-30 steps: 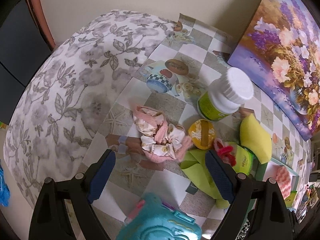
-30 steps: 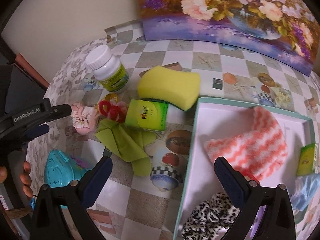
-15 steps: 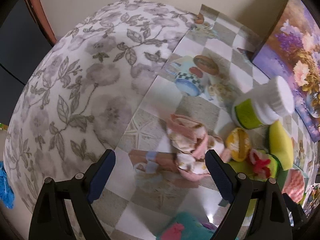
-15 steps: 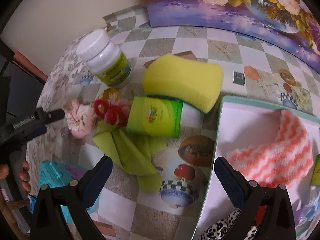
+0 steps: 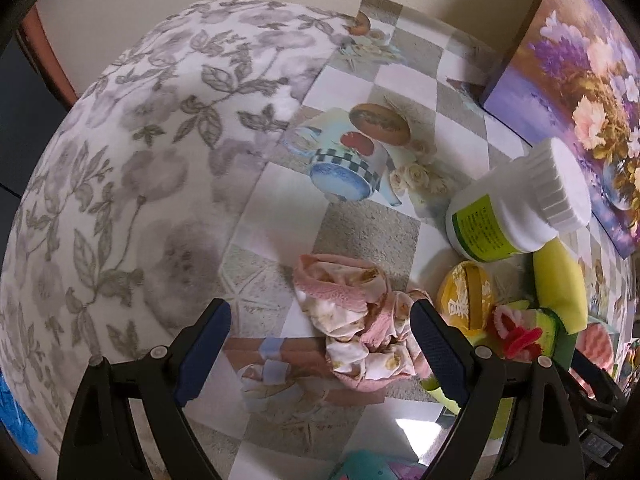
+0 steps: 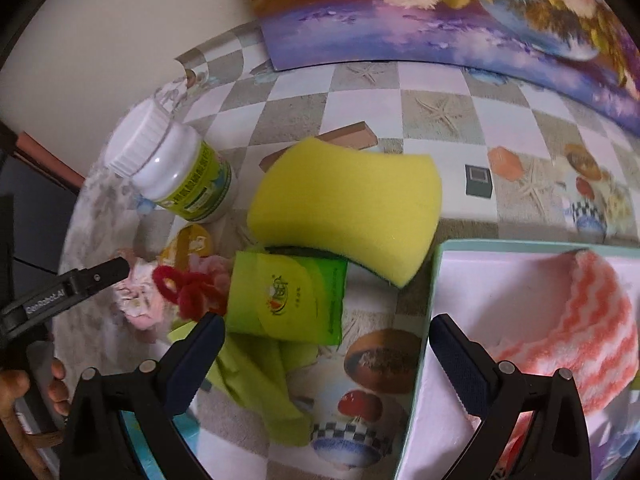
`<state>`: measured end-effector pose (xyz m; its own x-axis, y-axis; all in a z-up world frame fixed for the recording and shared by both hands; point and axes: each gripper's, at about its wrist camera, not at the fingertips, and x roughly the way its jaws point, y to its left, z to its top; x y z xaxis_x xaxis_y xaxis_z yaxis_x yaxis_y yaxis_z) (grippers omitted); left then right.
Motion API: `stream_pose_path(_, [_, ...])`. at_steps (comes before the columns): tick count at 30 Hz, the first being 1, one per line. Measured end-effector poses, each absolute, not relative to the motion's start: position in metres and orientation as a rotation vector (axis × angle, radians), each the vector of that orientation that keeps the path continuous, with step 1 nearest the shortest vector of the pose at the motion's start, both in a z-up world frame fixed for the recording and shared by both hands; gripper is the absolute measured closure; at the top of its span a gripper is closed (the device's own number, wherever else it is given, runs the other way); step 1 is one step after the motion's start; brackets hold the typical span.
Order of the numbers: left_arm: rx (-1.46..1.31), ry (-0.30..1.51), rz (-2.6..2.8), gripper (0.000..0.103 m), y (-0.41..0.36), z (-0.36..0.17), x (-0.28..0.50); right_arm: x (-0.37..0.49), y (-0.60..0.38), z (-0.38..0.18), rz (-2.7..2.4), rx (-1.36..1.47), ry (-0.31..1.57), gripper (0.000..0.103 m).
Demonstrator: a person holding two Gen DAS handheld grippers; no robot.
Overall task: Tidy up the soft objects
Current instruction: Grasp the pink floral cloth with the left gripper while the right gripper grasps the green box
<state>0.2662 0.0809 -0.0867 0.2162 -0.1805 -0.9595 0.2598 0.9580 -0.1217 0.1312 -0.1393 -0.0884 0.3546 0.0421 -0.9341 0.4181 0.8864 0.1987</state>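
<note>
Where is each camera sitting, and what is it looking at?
Left wrist: sits on the left gripper, looks steeply down at the pink scrunchie; its two open fingers show.
Right wrist: sits on the right gripper, looks down at the green packet and yellow sponge; its open fingers, the other gripper and some of the person's fingers show.
Both see the white bottle, sponge and scrunchie.

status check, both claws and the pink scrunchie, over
Left claw open over pink scrunchie, no grip. Right claw open, empty, above green packet. Nothing blocking.
</note>
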Motion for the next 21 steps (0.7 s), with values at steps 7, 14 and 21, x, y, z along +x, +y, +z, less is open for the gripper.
stream_pose_path(7, [0.072,1.319,-0.298,0.012,0.080,-0.093,0.269,0.136,-0.137,-0.086,-0.266,0.406,1.185,0.000])
stream_pose_path(14, [0.101,1.343,-0.311,0.012,0.083,-0.100,0.272,0.138,-0.134,-0.088,-0.264,0.373,1.193,0.000])
stream_pose_path(21, [0.097,1.362,-0.317,0.012,0.089,-0.104,0.276,0.137,-0.134,-0.079,-0.251,0.365,1.179,0.000])
